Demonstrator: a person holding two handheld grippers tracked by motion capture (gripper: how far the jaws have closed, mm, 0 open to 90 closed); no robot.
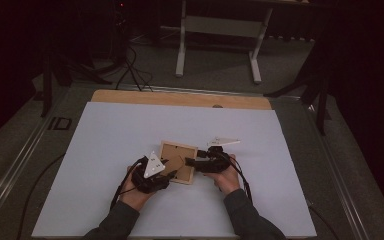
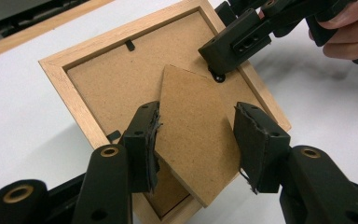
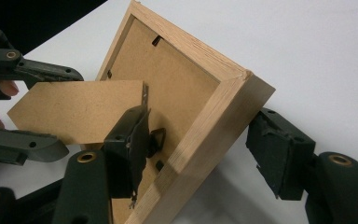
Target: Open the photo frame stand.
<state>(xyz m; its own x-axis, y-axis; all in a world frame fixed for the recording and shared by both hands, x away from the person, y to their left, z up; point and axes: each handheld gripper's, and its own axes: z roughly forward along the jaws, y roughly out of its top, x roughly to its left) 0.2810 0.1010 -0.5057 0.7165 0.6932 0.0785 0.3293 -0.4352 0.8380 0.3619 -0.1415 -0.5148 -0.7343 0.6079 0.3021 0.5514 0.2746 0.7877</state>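
A wooden picture frame (image 1: 172,151) lies back-up on the white board (image 1: 130,125). In the left gripper view its brown backing (image 2: 102,79) faces me, and its fold-out cardboard stand (image 2: 191,116) sticks up from it. My left gripper (image 2: 196,140) is shut on that stand, one pad on each edge; the same grip (image 3: 65,112) appears in the right gripper view. My right gripper (image 3: 200,126) straddles the frame's corner rail (image 3: 214,116), one jaw over the backing and one outside, with gaps at both pads, so it is open. From above, both grippers (image 1: 172,172) (image 1: 187,161) meet at the frame.
The white board covers a wooden tabletop whose far edge (image 1: 180,98) shows. A person's hands and dark sleeves (image 1: 240,210) come in from the bottom. Beyond the table stand a white table base (image 1: 220,30) and cables (image 1: 130,70) on the dark floor.
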